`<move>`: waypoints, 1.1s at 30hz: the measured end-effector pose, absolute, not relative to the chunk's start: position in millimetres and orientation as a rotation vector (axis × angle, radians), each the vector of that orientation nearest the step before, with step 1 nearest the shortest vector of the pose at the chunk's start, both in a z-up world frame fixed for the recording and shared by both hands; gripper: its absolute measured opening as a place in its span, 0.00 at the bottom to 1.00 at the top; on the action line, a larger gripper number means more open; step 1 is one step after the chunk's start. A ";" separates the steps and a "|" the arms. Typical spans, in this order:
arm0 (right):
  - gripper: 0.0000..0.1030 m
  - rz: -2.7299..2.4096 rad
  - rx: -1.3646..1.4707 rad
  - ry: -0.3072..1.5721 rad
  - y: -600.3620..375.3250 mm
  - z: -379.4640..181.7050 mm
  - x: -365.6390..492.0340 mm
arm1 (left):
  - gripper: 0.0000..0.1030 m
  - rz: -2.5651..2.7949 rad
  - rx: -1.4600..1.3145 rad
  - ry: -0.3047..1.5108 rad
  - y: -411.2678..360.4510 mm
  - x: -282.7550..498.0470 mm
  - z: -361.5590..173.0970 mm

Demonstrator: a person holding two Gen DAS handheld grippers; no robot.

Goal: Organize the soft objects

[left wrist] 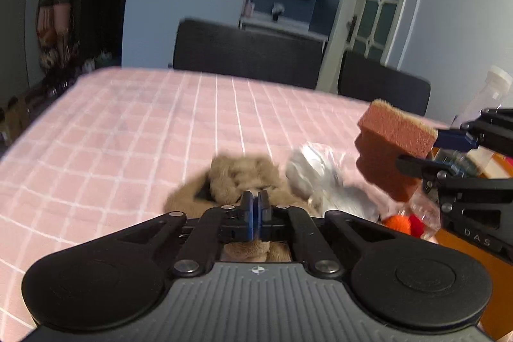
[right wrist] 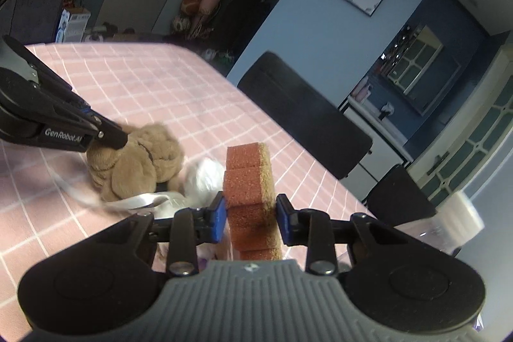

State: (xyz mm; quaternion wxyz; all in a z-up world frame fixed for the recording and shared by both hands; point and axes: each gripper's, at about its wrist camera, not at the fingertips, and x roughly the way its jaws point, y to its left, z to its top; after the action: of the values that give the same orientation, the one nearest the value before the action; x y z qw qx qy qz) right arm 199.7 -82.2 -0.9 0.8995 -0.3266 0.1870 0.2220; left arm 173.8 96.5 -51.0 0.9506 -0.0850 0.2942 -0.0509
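A tan plush toy (left wrist: 243,178) lies on the pink checked tablecloth (left wrist: 128,130); it also shows in the right wrist view (right wrist: 134,162). My left gripper (left wrist: 255,201) is shut, its tips pressed into the plush; whether it pinches the fabric is hidden. In the right wrist view its tips (right wrist: 112,138) touch the plush's top. My right gripper (right wrist: 250,213) is shut on a reddish-brown sponge (right wrist: 250,185) with a tan scouring face, held upright above the table. The sponge (left wrist: 394,146) shows at the right of the left wrist view.
A clear plastic bag with white stuffing (left wrist: 307,172) lies right of the plush, also in the right wrist view (right wrist: 205,178). Orange and red pompoms in a bag (left wrist: 407,223) sit near the right edge. Dark chairs (left wrist: 250,53) stand behind the table. A clear plastic container (left wrist: 490,88) stands far right.
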 end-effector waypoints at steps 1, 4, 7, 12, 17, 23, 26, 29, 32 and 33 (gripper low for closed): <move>0.31 0.462 -0.672 0.374 -83.6 3.7 195.1 | 0.02 -0.103 -0.173 0.578 97.5 169.9 -45.9; 0.31 0.473 -0.652 0.356 -86.7 16.7 183.6 | 0.01 -0.087 -0.141 0.532 100.3 159.8 -29.9; 0.31 0.511 -0.598 0.387 -91.6 28.4 171.0 | 0.01 -0.094 -0.132 0.515 103.2 147.3 -16.2; 0.31 0.590 -0.542 0.484 -101.8 30.6 142.9 | 0.00 -0.113 -0.133 0.503 106.8 111.3 -0.9; 0.31 0.665 -0.591 0.571 -111.1 12.2 110.6 | 0.00 -0.167 -0.166 0.534 109.4 69.0 -4.7; 0.33 0.707 -0.669 0.551 -114.4 -7.5 78.1 | 0.00 -0.163 -0.171 0.589 98.2 30.4 -22.6; 0.37 0.736 -0.662 0.556 -115.5 -12.9 72.6 | 0.16 -0.149 -0.171 0.622 95.8 26.5 -28.6; 0.39 0.766 -0.665 0.571 -115.8 -15.0 68.6 | 0.53 -0.124 -0.178 0.641 94.3 20.7 -33.4; 0.44 0.803 -0.609 0.622 -118.9 -16.1 71.0 | 0.63 -0.088 -0.189 0.636 93.5 13.5 -36.6; 0.47 0.816 -0.571 0.657 -119.8 -16.7 75.3 | 0.66 -0.075 -0.189 0.632 92.7 12.8 -37.0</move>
State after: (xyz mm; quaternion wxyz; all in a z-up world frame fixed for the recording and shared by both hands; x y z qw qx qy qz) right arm 75.3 -119.8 -16.7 0.8273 -0.2688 0.3094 0.3842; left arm 12.8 92.7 -37.0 0.9454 -0.0927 0.3101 -0.0368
